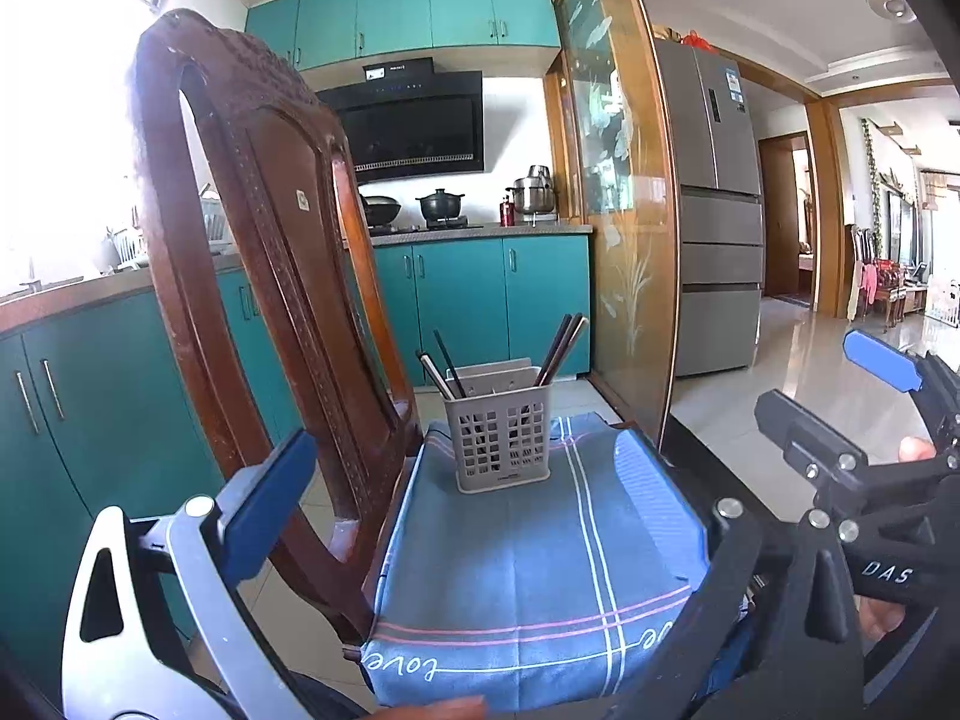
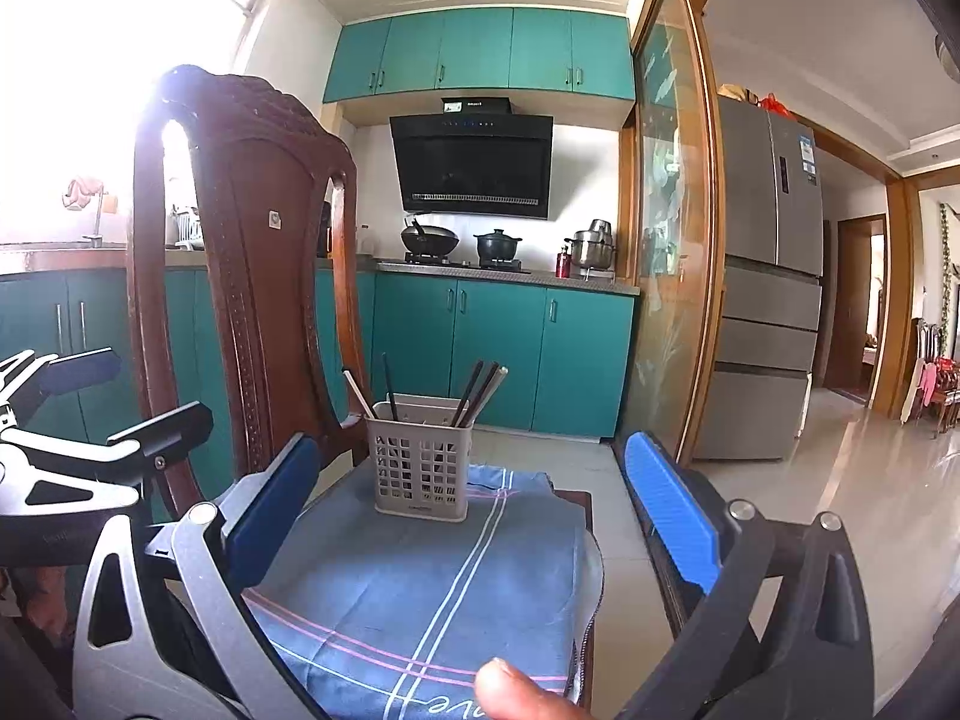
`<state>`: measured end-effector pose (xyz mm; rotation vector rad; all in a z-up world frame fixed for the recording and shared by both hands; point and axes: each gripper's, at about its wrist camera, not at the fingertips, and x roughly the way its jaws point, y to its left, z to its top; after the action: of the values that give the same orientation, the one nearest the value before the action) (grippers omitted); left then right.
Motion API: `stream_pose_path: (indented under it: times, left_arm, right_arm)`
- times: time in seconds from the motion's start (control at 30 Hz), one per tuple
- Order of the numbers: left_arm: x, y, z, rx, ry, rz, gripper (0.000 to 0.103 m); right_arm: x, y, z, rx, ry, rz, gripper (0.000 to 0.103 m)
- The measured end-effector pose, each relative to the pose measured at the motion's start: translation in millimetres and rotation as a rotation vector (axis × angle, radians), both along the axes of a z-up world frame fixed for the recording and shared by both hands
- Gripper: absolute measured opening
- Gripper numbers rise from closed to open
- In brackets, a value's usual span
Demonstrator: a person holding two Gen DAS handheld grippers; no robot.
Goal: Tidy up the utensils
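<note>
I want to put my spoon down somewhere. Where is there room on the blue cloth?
The blue cloth is bare between the grey utensil basket and its near edge, flanked by the open right gripper. The far end is crowded: the basket holds chopsticks, and the wooden chair back stands close on the left.

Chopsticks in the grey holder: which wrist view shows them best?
Right wrist: the chopsticks stand centred against plain teal cabinets, in the holder. Left wrist shows them too, but the left ones partly overlap the dark chair.
</note>
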<state>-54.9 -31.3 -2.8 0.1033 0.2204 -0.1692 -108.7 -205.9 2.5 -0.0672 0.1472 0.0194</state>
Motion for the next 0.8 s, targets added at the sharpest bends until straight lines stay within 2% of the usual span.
stream_pose_path:
  times: [0.8]
  left_arm:
    - [6.4, 7.5, -9.7, -0.016, 0.032, -0.007, 0.099]
  right_arm:
    - [10.1, 8.7, -7.2, -0.003, 0.038, 0.005, 0.1]
